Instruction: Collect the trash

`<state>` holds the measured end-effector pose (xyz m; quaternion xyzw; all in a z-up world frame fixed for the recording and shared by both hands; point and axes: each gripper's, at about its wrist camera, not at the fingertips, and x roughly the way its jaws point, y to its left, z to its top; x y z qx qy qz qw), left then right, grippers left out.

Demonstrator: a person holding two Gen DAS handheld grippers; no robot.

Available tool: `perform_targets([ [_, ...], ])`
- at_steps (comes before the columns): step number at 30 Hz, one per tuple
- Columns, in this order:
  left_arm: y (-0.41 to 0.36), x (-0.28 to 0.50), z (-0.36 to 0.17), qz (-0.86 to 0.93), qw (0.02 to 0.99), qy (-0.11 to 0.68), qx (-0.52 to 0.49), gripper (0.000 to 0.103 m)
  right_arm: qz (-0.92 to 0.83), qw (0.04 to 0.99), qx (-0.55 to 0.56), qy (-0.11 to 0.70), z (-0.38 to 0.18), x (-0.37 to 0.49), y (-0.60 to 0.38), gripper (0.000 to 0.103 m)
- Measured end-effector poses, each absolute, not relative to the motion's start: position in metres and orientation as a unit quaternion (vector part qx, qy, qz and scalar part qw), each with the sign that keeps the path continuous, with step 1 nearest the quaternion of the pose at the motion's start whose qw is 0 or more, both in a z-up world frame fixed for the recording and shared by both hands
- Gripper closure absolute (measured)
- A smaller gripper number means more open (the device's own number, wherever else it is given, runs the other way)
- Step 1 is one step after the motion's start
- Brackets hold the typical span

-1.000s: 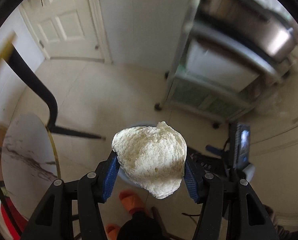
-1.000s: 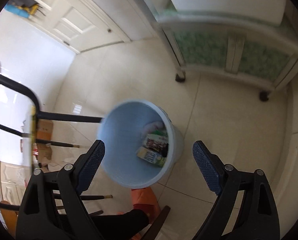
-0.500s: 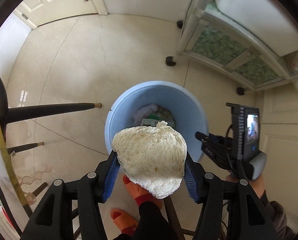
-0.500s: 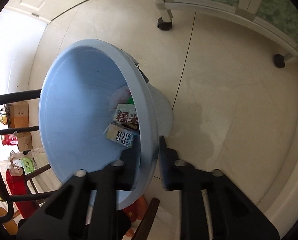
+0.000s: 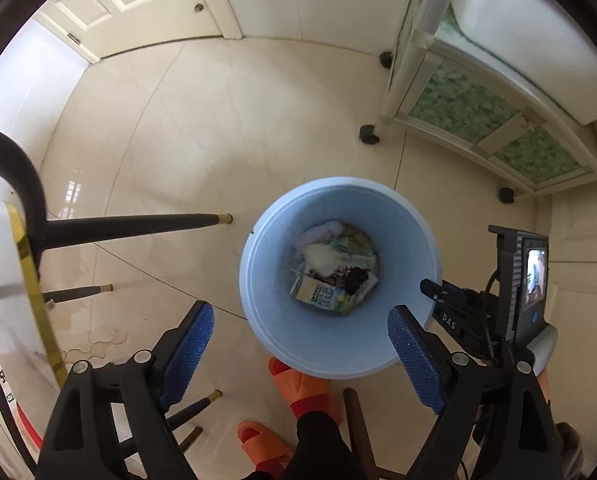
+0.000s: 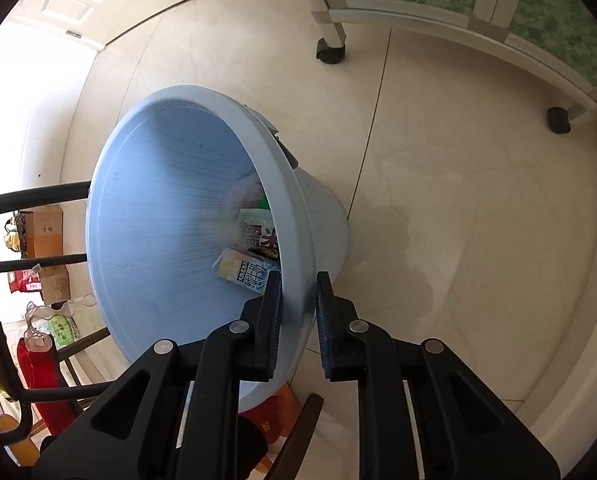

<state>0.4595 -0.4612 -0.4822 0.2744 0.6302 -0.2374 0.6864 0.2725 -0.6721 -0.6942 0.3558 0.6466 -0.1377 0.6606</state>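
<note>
Bin: one round pale-blue plastic bin (image 5: 340,344), ribbed wall, centre-right of the left wrist view, below and between the left gripper's pads.
Right gripper (image 6: 298,300): narrow, clamped on the bin rim.
Left gripper (image 5: 298,344): jaws just opened wide, nothing between them.
Trash: white crumpled wad (image 5: 319,260) among cartons at bin bottom.

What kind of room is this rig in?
Probably a home dining or kitchen area: glossy tiled floor, a panelled door, a wheeled cabinet with green patterned glass, and a blue bin of food packaging beside dark table legs.
</note>
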Motion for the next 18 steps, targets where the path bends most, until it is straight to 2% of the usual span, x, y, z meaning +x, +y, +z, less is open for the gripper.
perform_targets([
  [3, -0.459, 0.450, -0.462, -0.254, 0.683, 0.628, 0.272, 0.017, -0.141, 0.663, 0.353, 0.645, -0.687, 0.271, -0.673, 0.087],
  [8, -0.458, 0.421, -0.415, -0.278, 0.702, 0.601, 0.263, 0.017, -0.144, 0.673, 0.351, 0.635, -0.660, 0.269, -0.676, 0.078],
  [10, -0.454, 0.406, -0.392, -0.291, 0.709, 0.590, 0.253, 0.017, -0.147, 0.679, 0.351, 0.628, -0.640, 0.265, -0.678, 0.065],
  [12, -0.449, 0.392, -0.370, -0.301, 0.720, 0.576, 0.244, 0.017, -0.153, 0.694, 0.353, 0.609, -0.611, 0.259, -0.682, 0.061],
  [14, -0.441, 0.378, -0.341, -0.309, 0.739, 0.553, 0.227, 0.017, -0.166, 0.709, 0.353, 0.587, -0.576, 0.252, -0.686, 0.052],
  [15, -0.437, 0.371, -0.323, -0.314, 0.751, 0.540, 0.215, 0.017, -0.173, 0.720, 0.354, 0.572, -0.554, 0.248, -0.689, 0.044],
  [18, -0.417, 0.351, -0.274, -0.324, 0.782, 0.497, 0.189, 0.017, -0.180, 0.754, 0.349, 0.526, -0.488, 0.239, -0.690, 0.038],
])
